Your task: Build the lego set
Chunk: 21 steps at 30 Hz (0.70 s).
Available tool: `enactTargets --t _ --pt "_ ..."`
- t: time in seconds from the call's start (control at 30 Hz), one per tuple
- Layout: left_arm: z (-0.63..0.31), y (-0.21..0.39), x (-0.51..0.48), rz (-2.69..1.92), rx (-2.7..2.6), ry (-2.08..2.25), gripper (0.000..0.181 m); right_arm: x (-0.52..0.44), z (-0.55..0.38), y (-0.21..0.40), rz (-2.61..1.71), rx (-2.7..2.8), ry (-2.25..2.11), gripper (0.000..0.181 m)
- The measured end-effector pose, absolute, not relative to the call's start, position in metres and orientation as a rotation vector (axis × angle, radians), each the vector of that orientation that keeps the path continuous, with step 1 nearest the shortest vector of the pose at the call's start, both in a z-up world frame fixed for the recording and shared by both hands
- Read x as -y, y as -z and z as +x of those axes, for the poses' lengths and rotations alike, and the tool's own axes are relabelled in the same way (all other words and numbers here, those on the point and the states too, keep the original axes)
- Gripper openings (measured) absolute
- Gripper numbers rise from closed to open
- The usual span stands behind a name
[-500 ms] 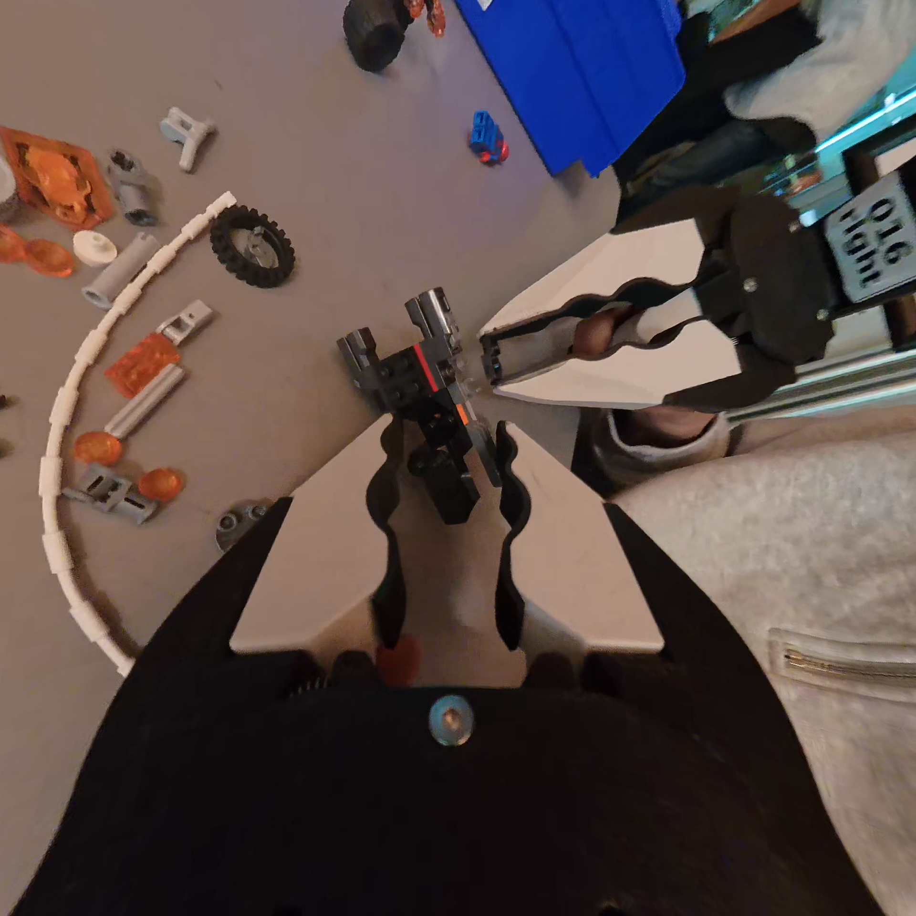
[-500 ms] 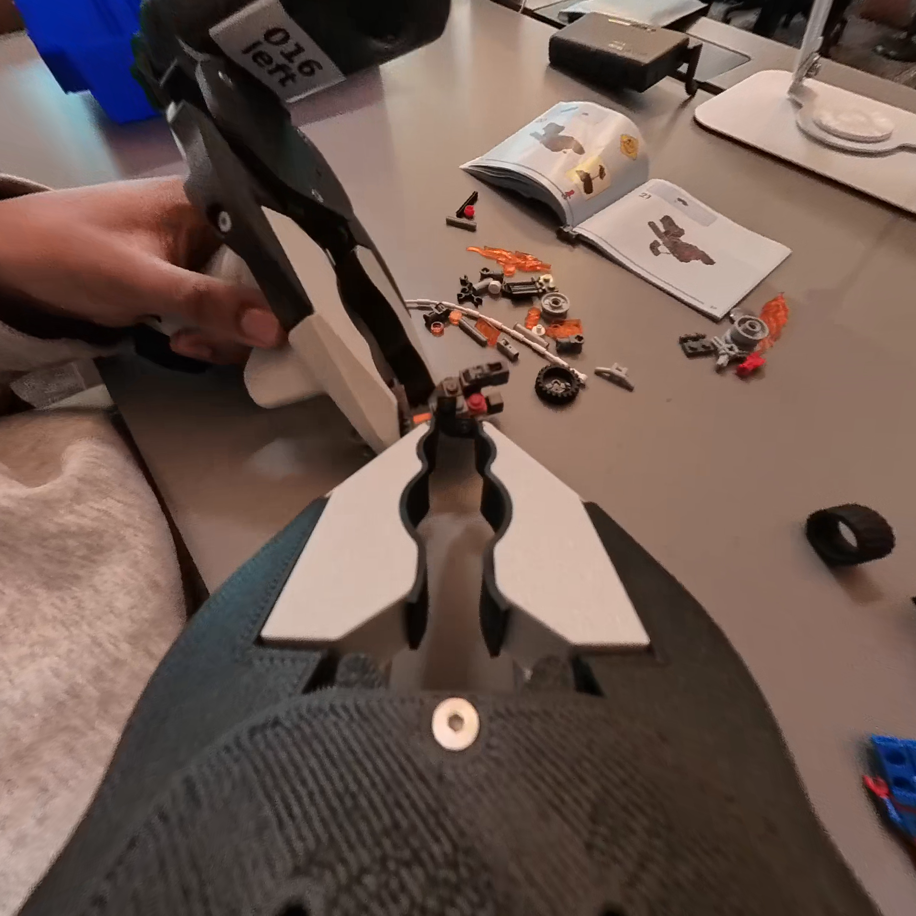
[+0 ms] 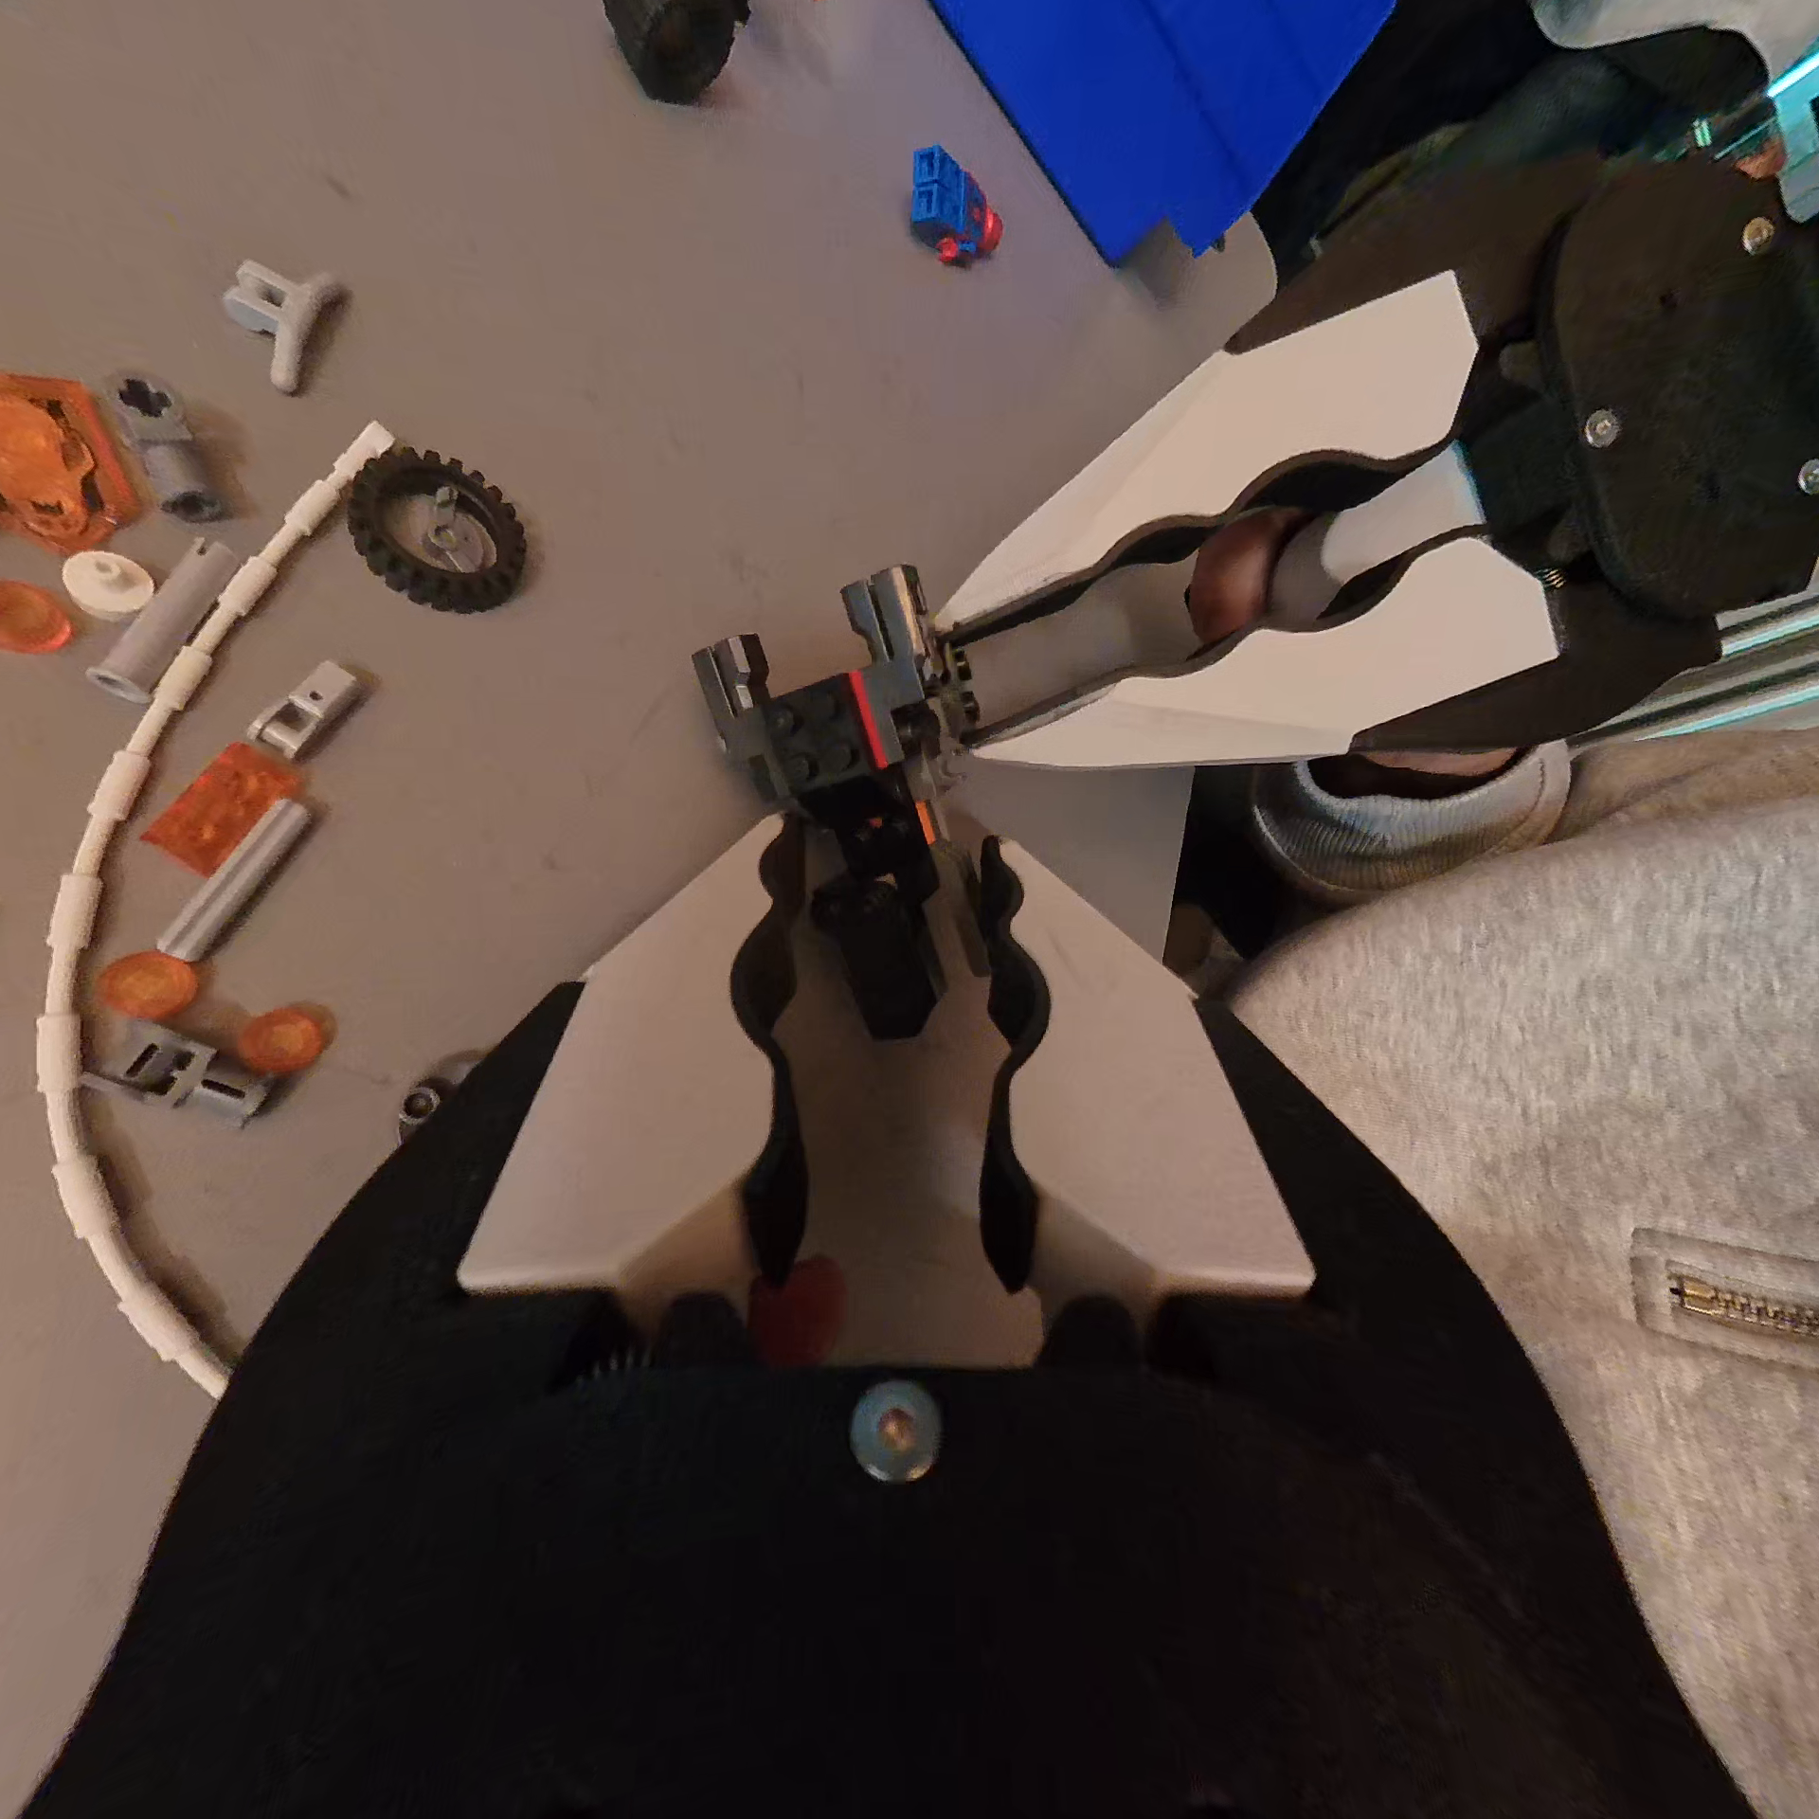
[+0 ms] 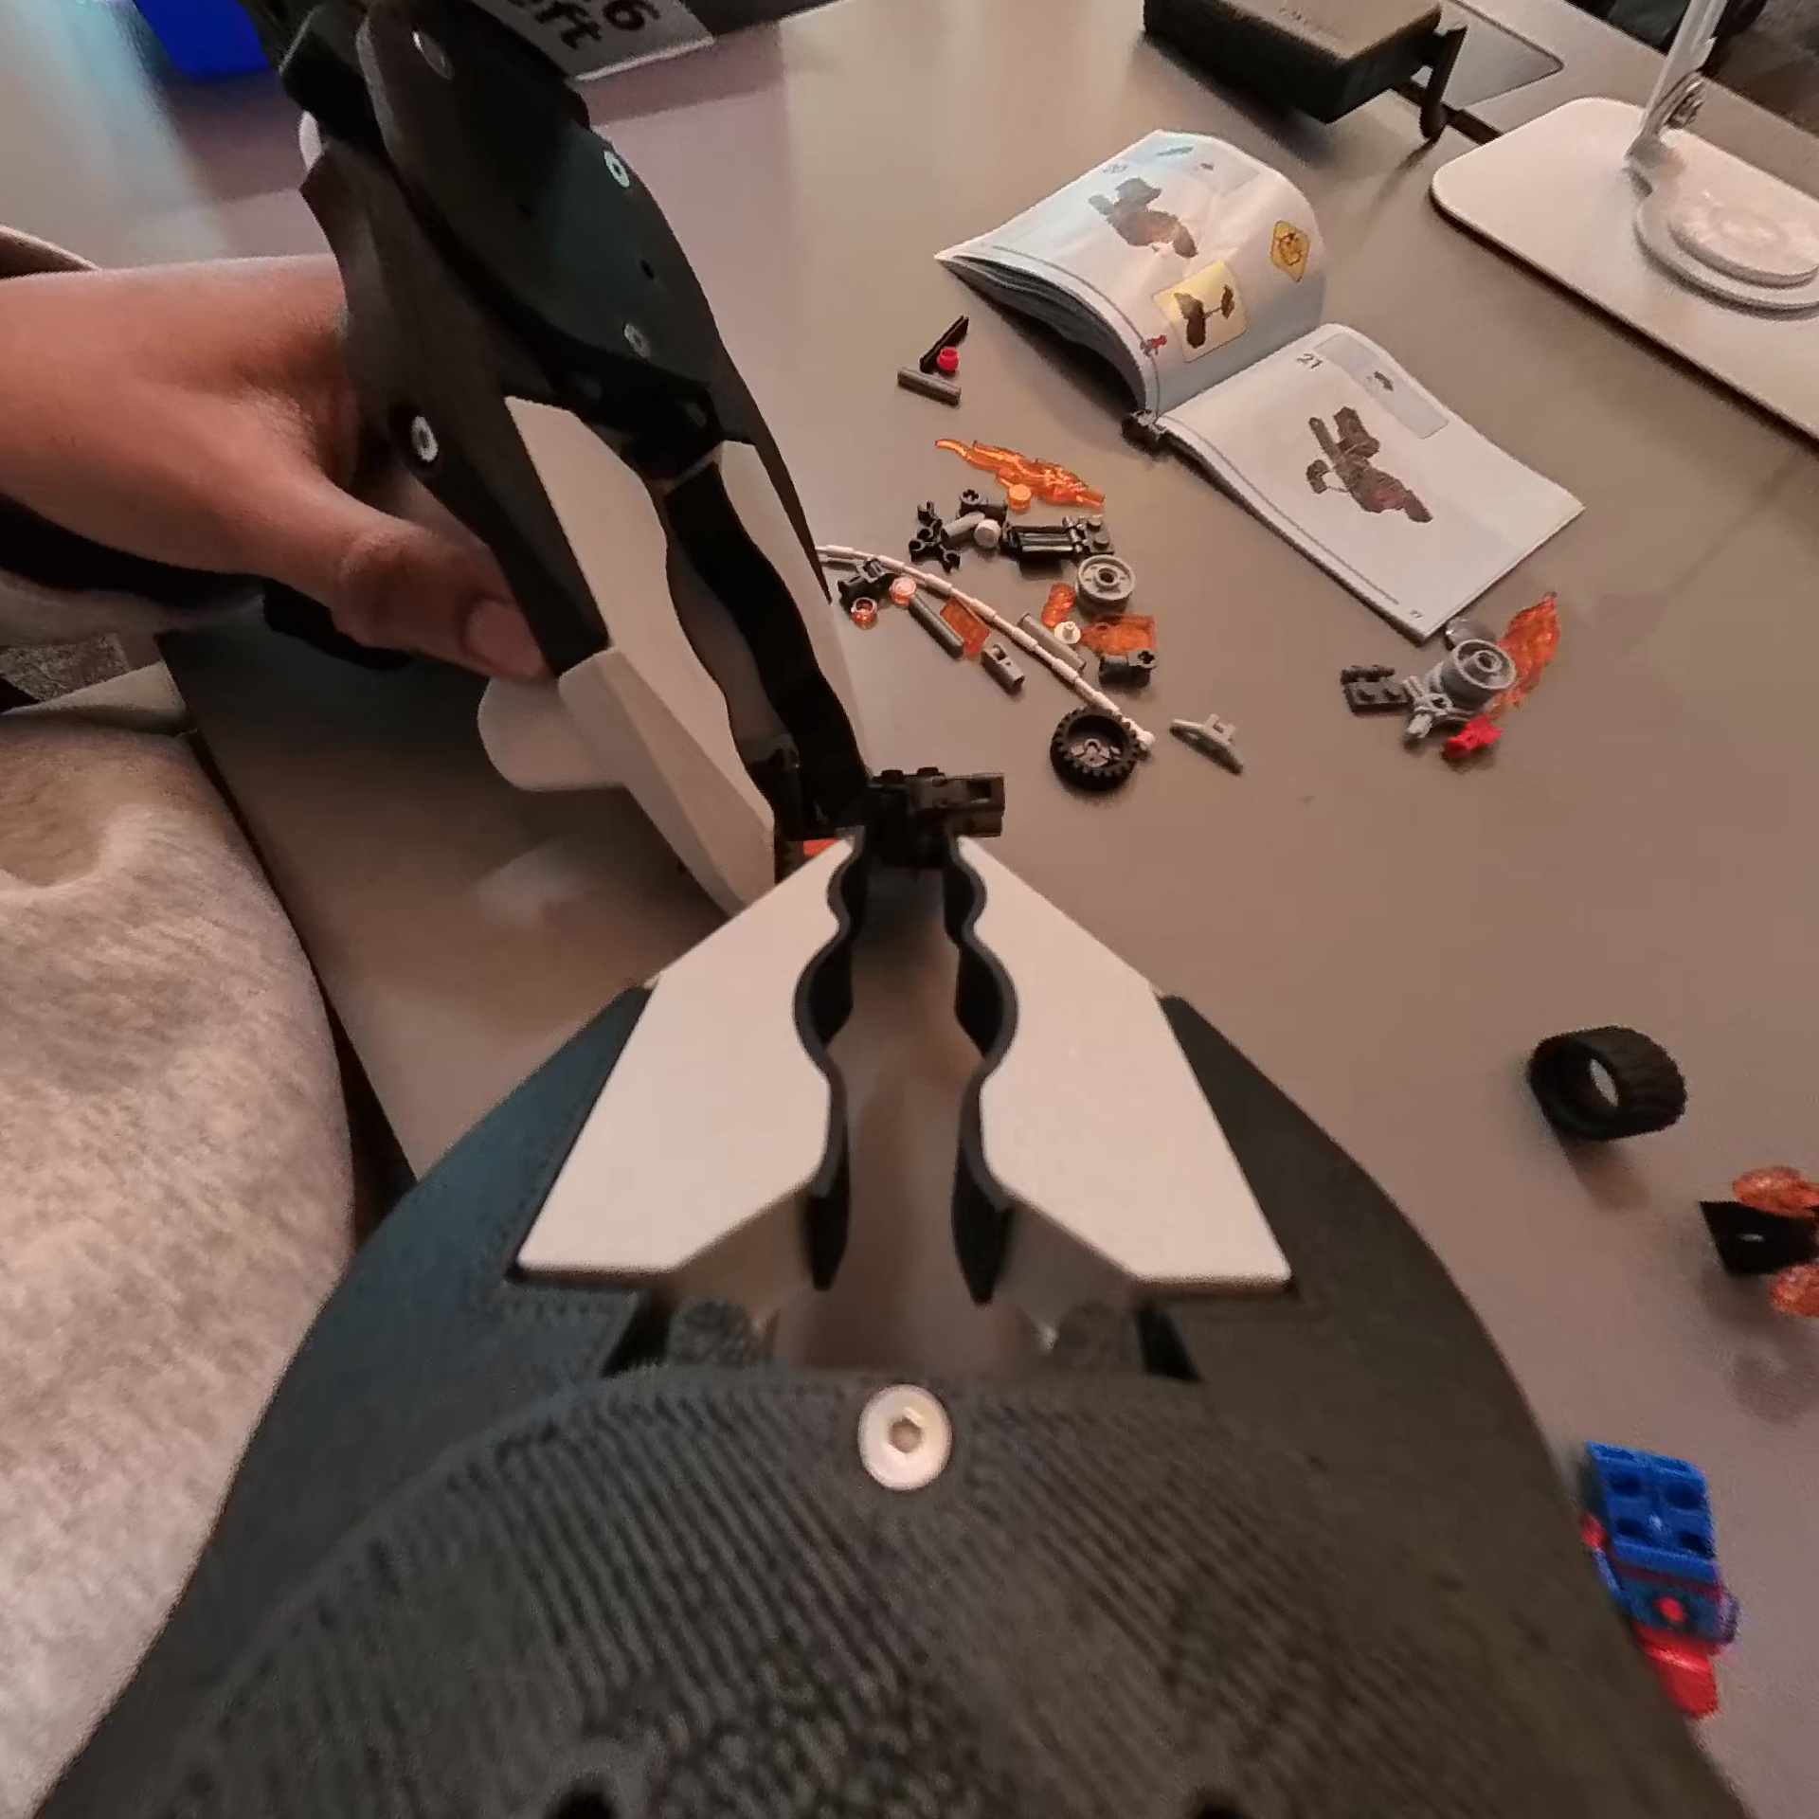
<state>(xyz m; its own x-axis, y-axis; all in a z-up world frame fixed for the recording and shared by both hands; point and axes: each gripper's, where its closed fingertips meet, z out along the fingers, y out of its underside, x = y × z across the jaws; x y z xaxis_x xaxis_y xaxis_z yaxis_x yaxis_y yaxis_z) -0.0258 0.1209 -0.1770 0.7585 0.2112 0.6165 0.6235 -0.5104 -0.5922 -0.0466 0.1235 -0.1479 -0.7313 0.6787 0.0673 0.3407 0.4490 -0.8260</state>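
A small black and dark grey lego assembly [image 3: 827, 728] with a red stripe is held above the grey table [image 3: 591, 295]. My left gripper [image 3: 886, 846] is shut on its black lower part. My right gripper [image 3: 953, 689] comes in from the right, its tips closed on the assembly's right side. In the right wrist view the right gripper [image 4: 910, 846] grips the assembly [image 4: 945, 792] from below, and the left gripper [image 4: 802, 787] reaches down to it from the upper left, held by a hand [image 4: 246, 443].
Loose parts lie on the table: a toothed black wheel [image 3: 436, 529], a white ribbed hose [image 3: 74, 935], grey pins and orange clear pieces [image 3: 221, 807]. A blue bin [image 3: 1161, 98], a blue brick [image 3: 950, 207], a black tyre [image 4: 1606, 1083] and an open instruction booklet [image 4: 1280, 394] are nearby.
The right gripper has closed the small gap and now meets the assembly's side. The assembly has turned a little in the right wrist view; its red stud no longer shows.
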Motion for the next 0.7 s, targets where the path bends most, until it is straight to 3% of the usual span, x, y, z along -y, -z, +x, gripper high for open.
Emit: enactTargets --t 0.03,0.7 --pt "-0.0260 0.1770 -0.1211 -2.084 0.626 0.605 0.034 -0.1239 -0.0462 0.1491 -0.859 2.321 -1.180 0.013" --pt "-0.0266 0.1773 -0.1224 -2.090 0.628 0.585 0.033 -0.1205 -0.0459 0.1480 -0.771 2.335 -1.104 0.014"
